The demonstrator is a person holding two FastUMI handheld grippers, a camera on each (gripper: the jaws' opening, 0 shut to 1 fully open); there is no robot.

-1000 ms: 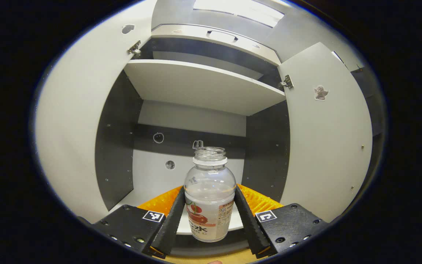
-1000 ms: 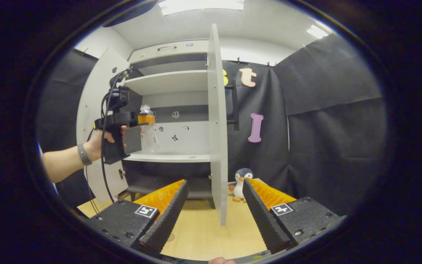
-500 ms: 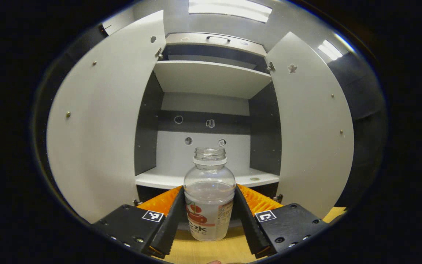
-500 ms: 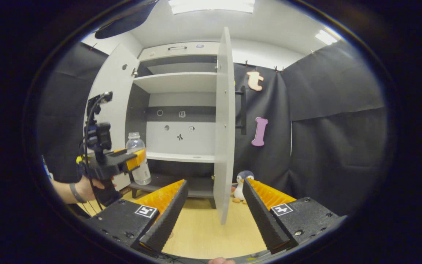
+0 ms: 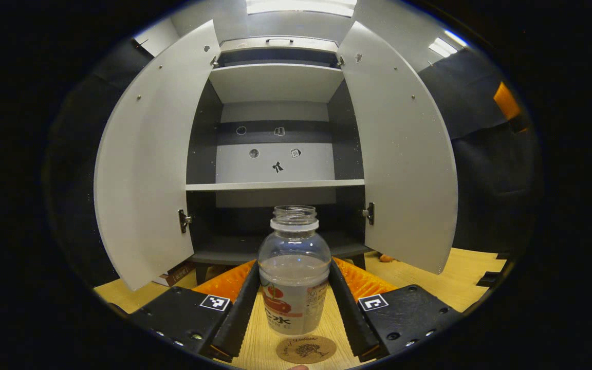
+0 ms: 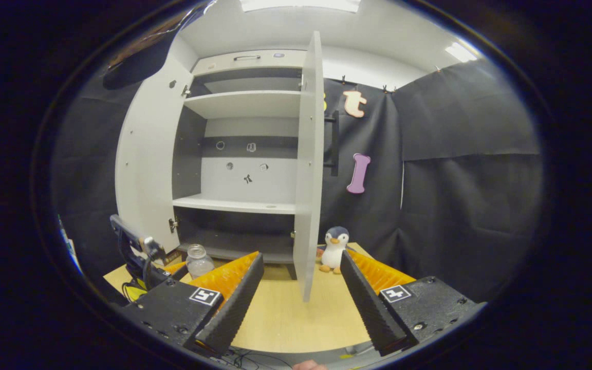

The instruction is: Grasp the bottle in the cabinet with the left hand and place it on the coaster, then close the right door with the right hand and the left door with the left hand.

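Observation:
A clear uncapped bottle (image 5: 294, 272) with a red-and-white label is held upright between the fingers of my left gripper (image 5: 294, 303), which is shut on it. It hangs just behind and above a round brown coaster (image 5: 306, 349) on the wooden table. The cabinet stands ahead with its left door (image 5: 147, 164) and right door (image 5: 401, 154) both swung open. In the right gripper view my right gripper (image 6: 298, 293) is open and holds nothing, facing the edge of the right door (image 6: 309, 169). The bottle (image 6: 198, 261) and part of the left gripper show low at the left there.
A penguin plush (image 6: 334, 249) sits on the wooden table (image 6: 285, 318) right of the right door, against the black cloth wall. The cabinet shelf (image 5: 275, 185) is bare. A small brown box (image 5: 175, 275) lies under the left door.
My left gripper has drawn the bottle out of the cabinet and lowered it to the table, and the coaster has come into view below it. The right gripper has barely moved.

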